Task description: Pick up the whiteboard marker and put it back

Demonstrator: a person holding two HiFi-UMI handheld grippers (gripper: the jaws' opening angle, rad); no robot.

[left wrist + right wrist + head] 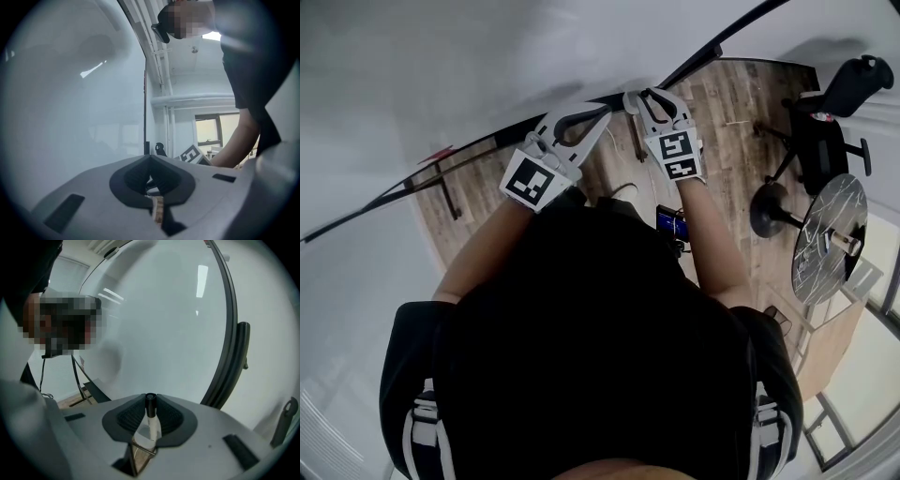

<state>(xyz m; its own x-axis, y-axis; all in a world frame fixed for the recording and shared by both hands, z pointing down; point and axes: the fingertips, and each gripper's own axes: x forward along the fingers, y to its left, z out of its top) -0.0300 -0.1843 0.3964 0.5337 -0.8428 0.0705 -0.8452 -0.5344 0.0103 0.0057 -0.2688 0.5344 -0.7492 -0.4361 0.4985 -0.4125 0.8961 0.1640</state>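
Right claw (150,401) is clamped on the slim white, black-capped whiteboard marker (151,423), held before the white, dark-framed whiteboard (164,324); left claw (150,168) is closed, empty. The marker may be dropped through its narrow pinch.

The left claw (150,161) has its jaws pressed together, with nothing between them. A big whiteboard (70,93) fills the left side. A person's arm (239,140) reaches in on the right.

An office or meeting room: a big whiteboard (487,66) fills the upper left of the head view, a black swivel chair (825,131) stands on plank floor (731,103) at upper right, and a window (219,133) shows right of centre in the left gripper view.
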